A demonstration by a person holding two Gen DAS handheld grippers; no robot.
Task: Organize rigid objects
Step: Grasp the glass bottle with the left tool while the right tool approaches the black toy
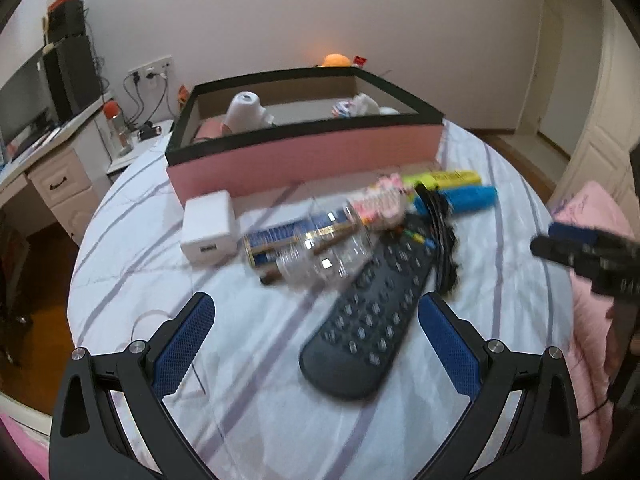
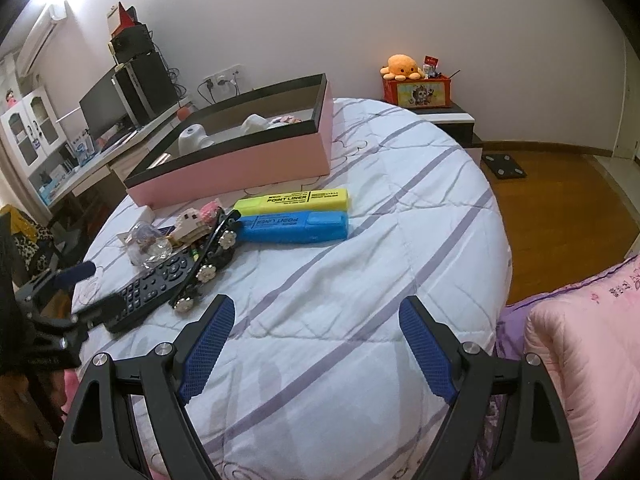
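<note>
Both grippers are hovering over the bed w/ nothing between the pads. Left gripper (image 1: 316,340) is standing wide open, empty, just above the near end of the remote (image 1: 366,316). Right gripper (image 2: 316,348) is also spread wide, gripping nothing, over bare quilt (image 2: 360,264).

Past them the clutter is lying in a heap: remote, black beaded strip (image 2: 208,264), clear plastic bottle (image 1: 320,256), toy blocks (image 1: 380,200), white cube (image 1: 208,228), then yellow marker case (image 2: 292,200) & blue marker case (image 2: 292,226) side by side.

Furthest, the pink box (image 2: 240,168) is already holding a few white items, so sorting looks partly done; most of the pile is left.
</note>
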